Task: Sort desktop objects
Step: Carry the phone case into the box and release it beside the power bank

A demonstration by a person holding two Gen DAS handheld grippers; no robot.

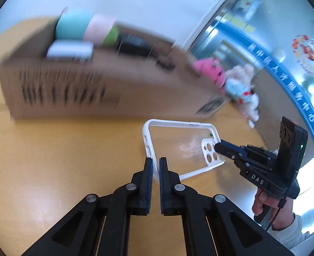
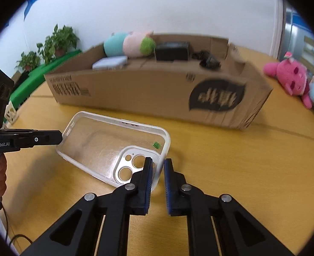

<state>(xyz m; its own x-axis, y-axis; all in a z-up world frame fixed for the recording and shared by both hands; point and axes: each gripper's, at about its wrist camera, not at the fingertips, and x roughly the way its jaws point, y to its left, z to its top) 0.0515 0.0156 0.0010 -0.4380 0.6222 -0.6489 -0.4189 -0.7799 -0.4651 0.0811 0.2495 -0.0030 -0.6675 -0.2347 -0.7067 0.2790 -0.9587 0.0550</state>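
Observation:
A clear phone case (image 1: pixel 178 143) with a white rim lies open side up on the wooden table (image 1: pixel 50 160). In the left wrist view my left gripper (image 1: pixel 156 166) is shut on the rim at the case's near corner. My right gripper (image 1: pixel 217 147) comes in from the right, with its tip at the camera cut-out end. The right wrist view shows the phone case (image 2: pixel 101 140) with my right gripper (image 2: pixel 158 168) shut on the rim beside the camera holes. My left gripper (image 2: pixel 58 138) touches the case's far left end.
A long open cardboard box (image 2: pixel 157 93) stands just behind the case and holds a teal and pink plush (image 2: pixel 127 45), a black item (image 2: pixel 172 51) and a pale flat box (image 2: pixel 110 63). Plush toys (image 2: pixel 289 79) lie at the right. Potted plants (image 2: pixel 58 40) stand far left.

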